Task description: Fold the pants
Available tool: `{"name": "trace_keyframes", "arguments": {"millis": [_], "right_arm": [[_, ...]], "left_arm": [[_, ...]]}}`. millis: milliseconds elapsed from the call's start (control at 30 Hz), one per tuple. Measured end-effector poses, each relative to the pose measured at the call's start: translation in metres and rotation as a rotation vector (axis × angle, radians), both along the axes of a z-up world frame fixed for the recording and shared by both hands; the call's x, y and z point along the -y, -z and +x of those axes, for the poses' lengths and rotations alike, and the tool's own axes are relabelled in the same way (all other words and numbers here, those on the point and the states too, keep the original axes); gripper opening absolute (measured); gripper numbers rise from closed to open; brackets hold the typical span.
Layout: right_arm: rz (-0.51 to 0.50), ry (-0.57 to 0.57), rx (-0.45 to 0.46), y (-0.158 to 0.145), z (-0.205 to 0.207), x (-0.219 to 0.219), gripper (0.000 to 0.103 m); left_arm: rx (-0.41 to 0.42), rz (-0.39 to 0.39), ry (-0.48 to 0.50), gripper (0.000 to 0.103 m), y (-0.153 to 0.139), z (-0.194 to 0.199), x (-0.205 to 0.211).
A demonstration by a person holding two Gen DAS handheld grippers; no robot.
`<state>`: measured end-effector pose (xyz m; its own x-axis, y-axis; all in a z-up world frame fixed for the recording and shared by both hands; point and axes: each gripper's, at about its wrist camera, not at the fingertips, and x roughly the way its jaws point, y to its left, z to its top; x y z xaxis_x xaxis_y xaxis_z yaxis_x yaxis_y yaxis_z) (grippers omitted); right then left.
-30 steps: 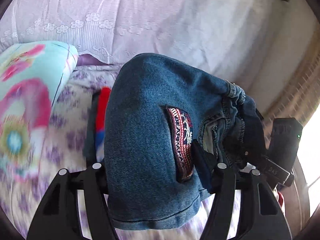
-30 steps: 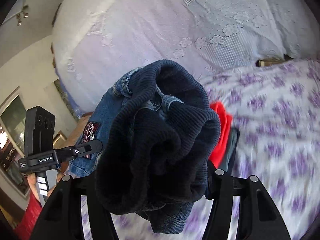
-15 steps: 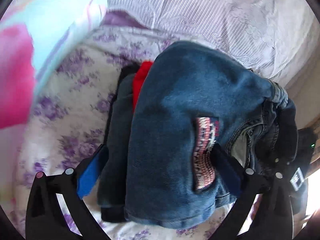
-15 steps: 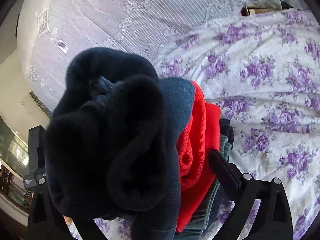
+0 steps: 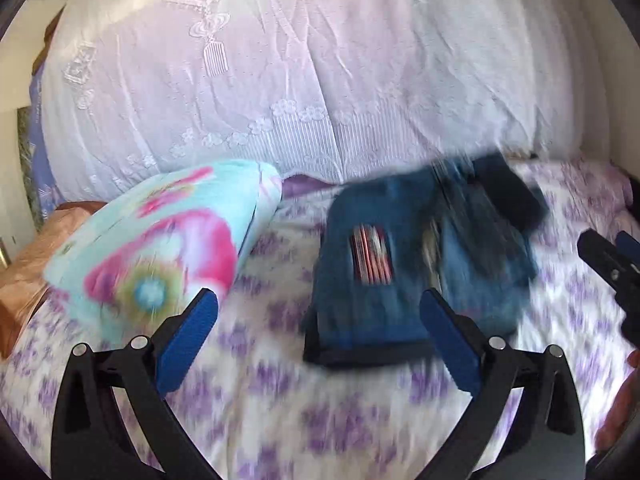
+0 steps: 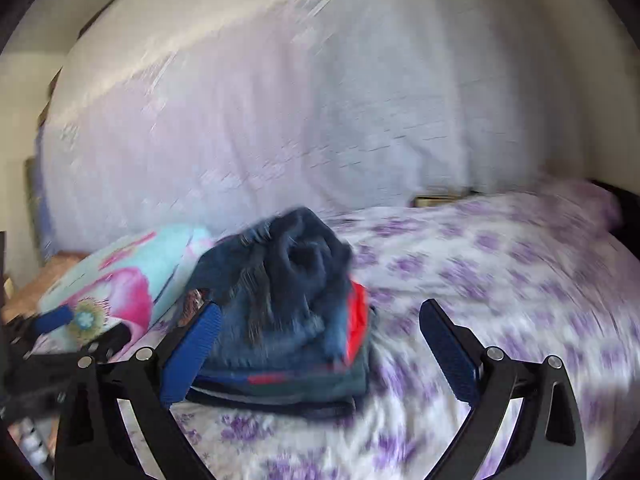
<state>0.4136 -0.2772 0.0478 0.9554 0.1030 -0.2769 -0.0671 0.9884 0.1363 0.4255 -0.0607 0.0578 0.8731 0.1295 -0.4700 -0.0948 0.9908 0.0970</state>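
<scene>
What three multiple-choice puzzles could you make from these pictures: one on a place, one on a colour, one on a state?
1. Where do the folded jeans lie?
A. on a stack of folded clothes on the bed
B. on the floor
C. draped over the pillow

2. What colour is the garment peeking out under the jeans?
A. yellow
B. red
C. white

3. How do the jaws of the left gripper and right gripper stand?
A. both clamped on denim
B. one open, one shut
C. both wide open, holding nothing

Answers: 1 A, the jeans top a pile on the flowered bedsheet, beside the pillow. 2 B, a red edge shows in the right wrist view. 3 C, nothing touches the blue pads.
</scene>
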Motion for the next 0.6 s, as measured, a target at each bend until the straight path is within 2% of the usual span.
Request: {"name": "trace_keyframes", "arguments": {"millis": [67, 100, 133, 167, 200, 267, 300, 367, 400, 467, 533, 600], "right_arm": [[0.04, 0.064, 0.008, 0.043, -0.026, -0.003, 0.1], [-0.011, 0.029, -0.076, 0.051, -0.022, -0.01, 0.099], [-0.06, 0.043, -0.13, 0.049, -0.016, -0.015, 0.099], [-0.11, 0.086, -0.132, 0.043, -0.023, -0.02, 0.1], [-0.13, 0.105, -0.074, 0.034, -0.035, -0.023, 0.1], [-0.138, 0.07, 0.107, 0.003, -0.067, -0.028, 0.1], [-0.15, 0.082, 0.124, -0.009, -0.07, -0.03, 0.1], [-0.157, 0.123, 0.09, -0.041, -0.067, -0.034, 0.1], [-0.136, 0.135, 0.042, -0.057, -0.062, -0.035, 0.1], [-0.095, 0.147, -0.017, -0.073, -0.056, -0.035, 0.1], [-0.085, 0.143, -0.016, -0.076, -0.053, -0.039, 0.1], [-0.12, 0.088, 0.016, -0.064, -0.054, -0.047, 0.1]], "left_arm": [[-0.017, -0.022, -0.061, 0.098, 0.036, -0.034, -0.002], [-0.024, -0.044, -0.083, 0.098, 0.045, -0.042, -0.005], [-0.055, -0.05, -0.088, 0.098, 0.053, -0.046, -0.005], [-0.085, -0.022, -0.047, 0.098, 0.05, -0.047, -0.003], [-0.082, -0.003, -0.033, 0.098, 0.044, -0.049, -0.002], [-0.014, -0.003, -0.078, 0.098, 0.021, -0.059, -0.006], [0.016, -0.028, -0.092, 0.098, 0.005, -0.062, -0.009], [0.027, -0.066, -0.076, 0.098, -0.013, -0.065, -0.013], [0.04, -0.091, -0.068, 0.098, -0.026, -0.064, -0.016], [0.062, -0.09, -0.091, 0.098, -0.041, -0.064, -0.019], [0.08, -0.076, -0.115, 0.098, -0.043, -0.064, -0.019], [0.072, -0.076, -0.106, 0.098, -0.035, -0.058, -0.021]]}}
